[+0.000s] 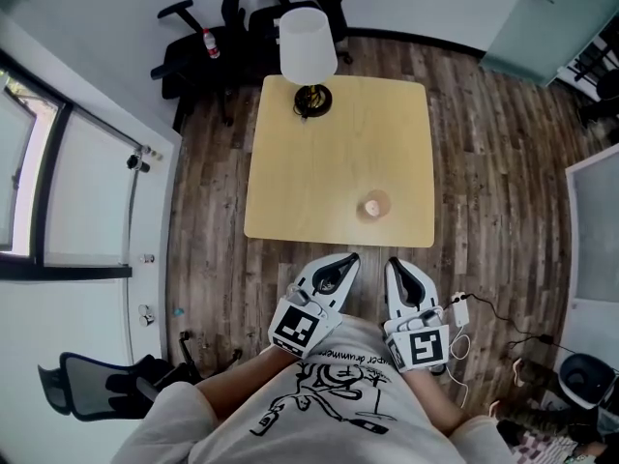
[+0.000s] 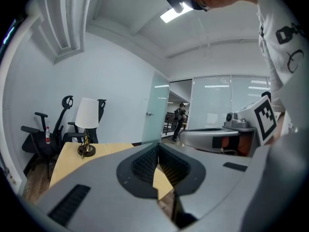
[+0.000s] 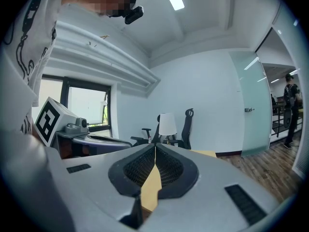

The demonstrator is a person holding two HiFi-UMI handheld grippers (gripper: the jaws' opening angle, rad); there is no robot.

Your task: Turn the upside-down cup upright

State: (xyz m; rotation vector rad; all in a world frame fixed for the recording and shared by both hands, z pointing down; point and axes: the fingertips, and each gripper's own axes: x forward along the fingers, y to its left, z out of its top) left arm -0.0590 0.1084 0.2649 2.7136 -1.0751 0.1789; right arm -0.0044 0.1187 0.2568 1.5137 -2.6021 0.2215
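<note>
A dark wood-plank floor (image 1: 503,162) fills the room, with a window (image 1: 29,172) on the left wall and a frosted glass door (image 1: 527,17) at the far right. In the middle stands a square bench (image 1: 319,153) with a pale wooden top. Black office chairs (image 1: 193,61) crowd the far left corner behind it. A lamp (image 1: 308,46) with a white shade and a dark round base sits at the bench's far edge.

The person's white T-shirt (image 1: 319,404) carries a black drawing and a line of lettering too small to read. Each gripper's cube shows a black-and-white square marker.

The left gripper (image 1: 348,259) and the right gripper (image 1: 395,263) are held side by side just off the bench's near edge, over the floor. Both are clenched with nothing between the pads - each gripper view shows the ribbed black pads meeting along one line.

The cup (image 1: 374,205) - small and pale - stands alone on the near right part of the bench. It lies just beyond both gripper tips, closer to the right one, and neither touches it.
</note>
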